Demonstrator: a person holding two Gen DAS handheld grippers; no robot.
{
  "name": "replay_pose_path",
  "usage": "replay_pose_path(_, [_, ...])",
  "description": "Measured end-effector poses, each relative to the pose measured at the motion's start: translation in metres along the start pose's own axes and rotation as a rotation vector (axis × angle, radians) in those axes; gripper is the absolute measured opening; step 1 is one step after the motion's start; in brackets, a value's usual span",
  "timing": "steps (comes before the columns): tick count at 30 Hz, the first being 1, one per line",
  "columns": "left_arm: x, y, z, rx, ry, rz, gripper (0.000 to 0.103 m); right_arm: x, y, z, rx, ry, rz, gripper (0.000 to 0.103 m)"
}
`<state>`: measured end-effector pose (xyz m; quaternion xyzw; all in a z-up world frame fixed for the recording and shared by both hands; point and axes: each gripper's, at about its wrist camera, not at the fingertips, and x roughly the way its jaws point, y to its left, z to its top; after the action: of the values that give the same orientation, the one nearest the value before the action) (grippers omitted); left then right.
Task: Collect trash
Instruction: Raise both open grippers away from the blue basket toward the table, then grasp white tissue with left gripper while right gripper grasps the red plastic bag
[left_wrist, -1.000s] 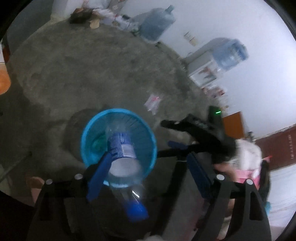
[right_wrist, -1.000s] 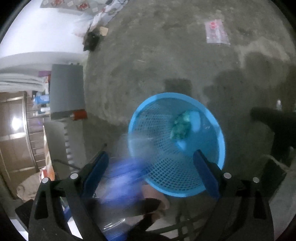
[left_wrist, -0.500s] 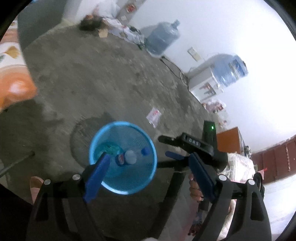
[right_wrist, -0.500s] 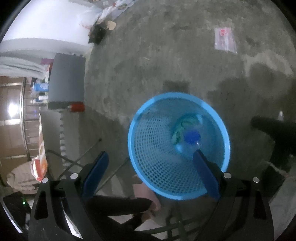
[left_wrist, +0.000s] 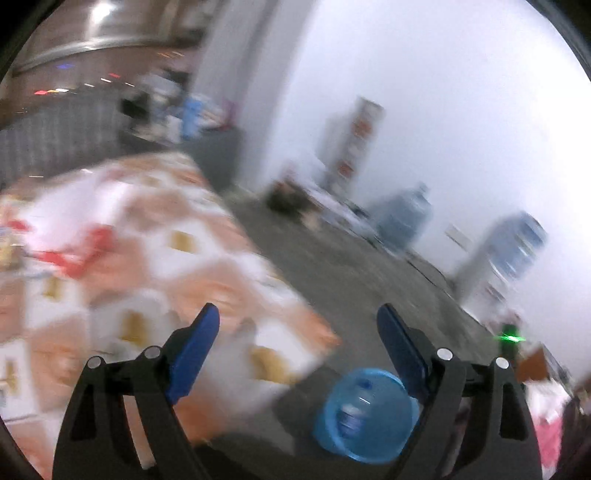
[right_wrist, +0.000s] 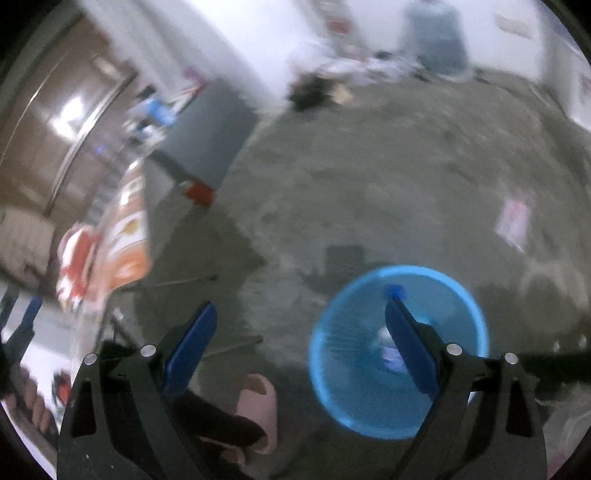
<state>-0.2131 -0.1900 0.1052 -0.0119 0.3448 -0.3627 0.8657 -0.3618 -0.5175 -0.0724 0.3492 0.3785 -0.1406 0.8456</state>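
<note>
A blue mesh basket (left_wrist: 384, 435) stands on the grey floor, low right in the left wrist view, with a plastic bottle (left_wrist: 351, 419) lying inside it. My left gripper (left_wrist: 297, 328) is open and empty, raised above the basket and facing a table with an orange and white cloth (left_wrist: 155, 266). In the right wrist view the same basket (right_wrist: 332, 373) sits below, the bottle's blue cap (right_wrist: 394, 291) showing inside. My right gripper (right_wrist: 299, 332) is open and empty, its right finger crossing over the basket. A flat plastic wrapper (right_wrist: 513, 221) lies on the floor beyond. Both views are blurred.
Large water jugs (left_wrist: 404, 218) and clutter line the far white wall. A grey cabinet (right_wrist: 210, 136) stands beside the clothed table (right_wrist: 122, 236). A person's foot in a pink slipper (right_wrist: 258, 406) is just left of the basket. Thin metal table legs (right_wrist: 192, 282) cross the floor.
The bottle left my left gripper and landed in the basket. Both grippers rose and tilted up, so the basket slid lower in view; the table and wall came into sight.
</note>
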Motion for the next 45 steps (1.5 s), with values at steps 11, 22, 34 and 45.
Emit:
replay_pose_path(11, [-0.012, 0.152, 0.034, -0.131, -0.067, 0.242, 0.069, 0.055, 0.16, 0.021, -0.239, 0.087, 0.234, 0.088])
replay_pose_path(22, [0.067, 0.179, 0.094, -0.202, 0.02, 0.167, 0.067, 0.084, 0.247, 0.006, -0.244, 0.167, 0.472, 0.092])
replay_pose_path(34, [0.008, 0.203, 0.078, -0.405, -0.127, 0.006, 0.0, 0.094, 0.284, 0.006, -0.334, 0.195, 0.46, 0.092])
replay_pose_path(45, [-0.075, 0.211, 0.059, -0.407, -0.361, -0.016, 0.0, 0.111, 0.332, 0.024, -0.4, 0.162, 0.438, 0.092])
